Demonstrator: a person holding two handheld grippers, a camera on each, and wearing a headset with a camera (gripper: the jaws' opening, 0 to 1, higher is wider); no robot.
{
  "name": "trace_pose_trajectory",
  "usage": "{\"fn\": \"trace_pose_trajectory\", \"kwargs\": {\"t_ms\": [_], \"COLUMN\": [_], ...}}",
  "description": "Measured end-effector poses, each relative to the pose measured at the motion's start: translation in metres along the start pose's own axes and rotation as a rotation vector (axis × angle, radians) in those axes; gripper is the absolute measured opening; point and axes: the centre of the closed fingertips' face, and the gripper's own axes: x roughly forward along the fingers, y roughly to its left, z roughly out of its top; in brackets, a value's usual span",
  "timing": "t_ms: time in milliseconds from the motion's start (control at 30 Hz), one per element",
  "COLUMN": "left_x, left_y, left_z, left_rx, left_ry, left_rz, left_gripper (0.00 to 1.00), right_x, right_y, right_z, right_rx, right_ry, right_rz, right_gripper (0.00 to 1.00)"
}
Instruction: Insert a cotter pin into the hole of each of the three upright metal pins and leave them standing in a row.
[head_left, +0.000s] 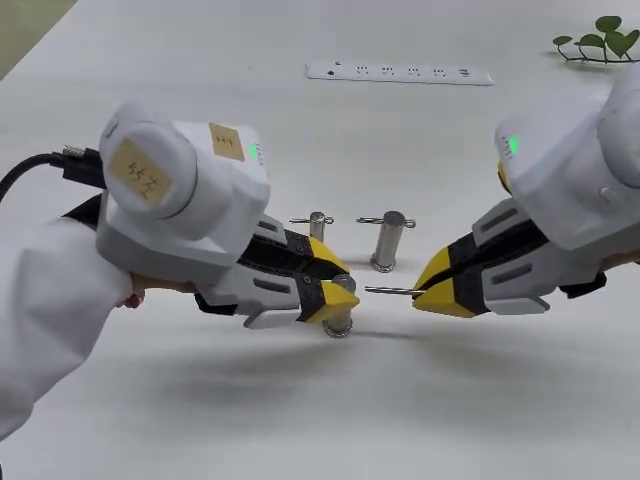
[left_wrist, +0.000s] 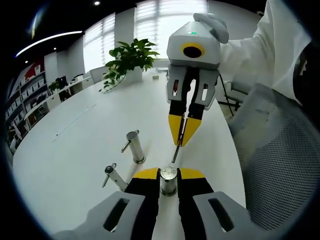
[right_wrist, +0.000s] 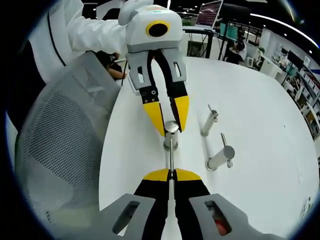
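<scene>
Cotter pin (head_left: 393, 291), a thin wire piece, is held level above the white table (head_left: 200, 400) by one end in the closed jaws of the right gripper (head_left: 428, 290). Its free tip is pointed at the head of the near metal pin (head_left: 337, 322), and whether the tip has entered the hole cannot be told. The near metal pin is stood on the table and is clamped near its top between the closed jaws of the left gripper (head_left: 338, 292). In the right gripper view the cotter pin (right_wrist: 170, 155) is seen running straight from that gripper's jaws towards the clamped head. The second metal pin (head_left: 318, 225) and the third metal pin (head_left: 388, 240) are stood upright behind, near each other, each already crossed by a fitted wire at its head. The cotter pin is judged light and springy, and it is likely to bend or swivel in the jaws if pushed off axis. It is best taken at its looped end, with the legs left free. The near metal pin is judged solid, rigid and smooth, and easily tipped on its small base. It is best gripped on the shaft clear of the hole.
</scene>
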Motion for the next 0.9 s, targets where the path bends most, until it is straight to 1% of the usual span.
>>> {"fn": "trace_pose_trajectory", "kwargs": {"t_ms": [233, 300, 400, 567, 733, 767, 833, 900], "left_x": [0.0, 0.0, 0.0, 0.0, 0.0, 0.0, 0.0, 0.0], "left_y": [0.0, -0.001, 0.0, 0.0, 0.0, 0.0, 0.0, 0.0], "left_z": [0.0, 0.0, 0.0, -0.001, -0.001, -0.001, -0.001, -0.001], "left_rx": [0.001, 0.015, 0.005, 0.004, 0.006, 0.006, 0.002, 0.001], "left_ry": [0.002, 0.005, 0.002, 0.002, 0.001, 0.002, 0.003, 0.003], "left_rz": [0.003, 0.008, 0.01, 0.012, 0.013, 0.013, 0.016, 0.017], "left_gripper": [0.1, 0.1, 0.1, 0.1, 0.1, 0.1, 0.1, 0.1], "right_x": [0.002, 0.003, 0.003, 0.006, 0.009, 0.011, 0.013, 0.014], "right_y": [-0.002, -0.002, -0.001, 0.0, 0.0, -0.001, -0.002, -0.003], "right_z": [0.005, 0.006, 0.007, 0.008, 0.013, 0.011, 0.011, 0.012], "right_rx": [-0.007, -0.011, -0.021, -0.024, -0.027, -0.033, -0.024, -0.029], "right_ry": [-0.005, -0.003, 0.001, 0.004, -0.015, -0.004, -0.001, -0.002], "right_rz": [0.002, 0.004, 0.005, 0.009, 0.006, 0.002, -0.002, -0.004], "right_gripper": [0.0, 0.0, 0.0, 0.0, 0.0, 0.0, 0.0, 0.0]}}
